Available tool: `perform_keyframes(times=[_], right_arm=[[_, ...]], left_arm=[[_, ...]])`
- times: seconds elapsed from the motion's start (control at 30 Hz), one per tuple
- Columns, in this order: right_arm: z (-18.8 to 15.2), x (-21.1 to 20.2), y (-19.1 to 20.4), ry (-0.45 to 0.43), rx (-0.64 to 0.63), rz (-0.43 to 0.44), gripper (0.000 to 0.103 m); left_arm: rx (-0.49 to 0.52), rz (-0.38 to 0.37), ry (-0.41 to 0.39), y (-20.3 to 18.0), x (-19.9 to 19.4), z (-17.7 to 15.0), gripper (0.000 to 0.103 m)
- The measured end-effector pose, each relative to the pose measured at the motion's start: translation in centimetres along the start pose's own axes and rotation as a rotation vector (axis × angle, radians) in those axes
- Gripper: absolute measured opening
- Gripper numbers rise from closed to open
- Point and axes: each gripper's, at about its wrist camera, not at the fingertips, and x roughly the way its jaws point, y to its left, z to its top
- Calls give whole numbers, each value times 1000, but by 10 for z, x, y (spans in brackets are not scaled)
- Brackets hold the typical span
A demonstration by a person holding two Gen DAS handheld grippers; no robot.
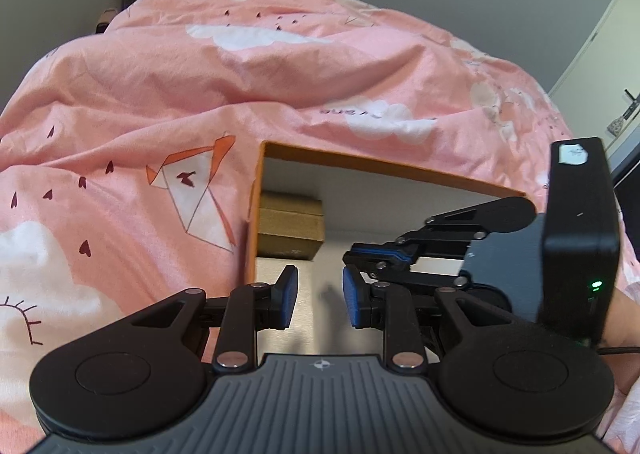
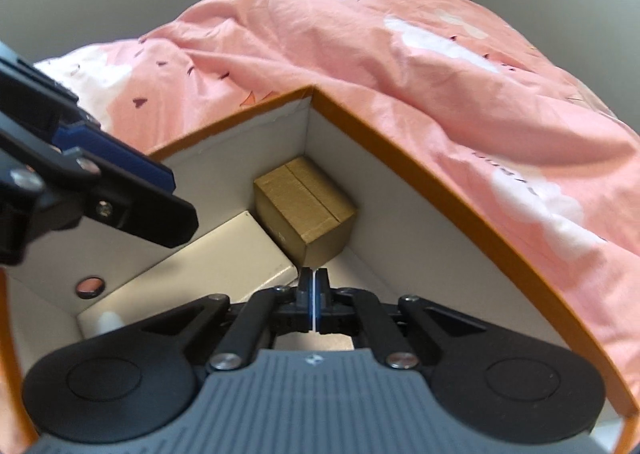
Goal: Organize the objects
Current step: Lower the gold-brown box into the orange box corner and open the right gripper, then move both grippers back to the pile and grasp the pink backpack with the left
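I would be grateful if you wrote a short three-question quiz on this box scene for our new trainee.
1. True or false: the left gripper has its fingers apart and holds nothing.
2. Where in the orange box does the brown carton sit? A) far corner B) middle C) outside on the quilt
3. Fill in: the right gripper fingers are ____ on a thin white thing.

Key
1. True.
2. A; it sits against both white inner walls, beside a flat white box.
3. Shut; what the thin thing is cannot be told.
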Motion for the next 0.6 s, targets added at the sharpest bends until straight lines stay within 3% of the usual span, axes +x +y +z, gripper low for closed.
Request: perform_keyframes(times=[0.17,0.23,0.3,0.43,0.6], right_arm=[[-1,-46,1,-31,92,-21,10],[-5,-67,0,-52,156,-3,20],[-14,-90,2,-83,209,3,38],[-38,-130,13,-134,302,-13,39],[-75,-168,26,-173,444,-3,39]], left_arm=[[56,11,-66,-19,-28,-5,34],[87,8,-106,-26,-44,-10,40],[112,-18,-134,-34,-60,-16,45],[166,-58,-146,-48,-81,-37,48],[172,-110,-92,-54,-89,-69,48]])
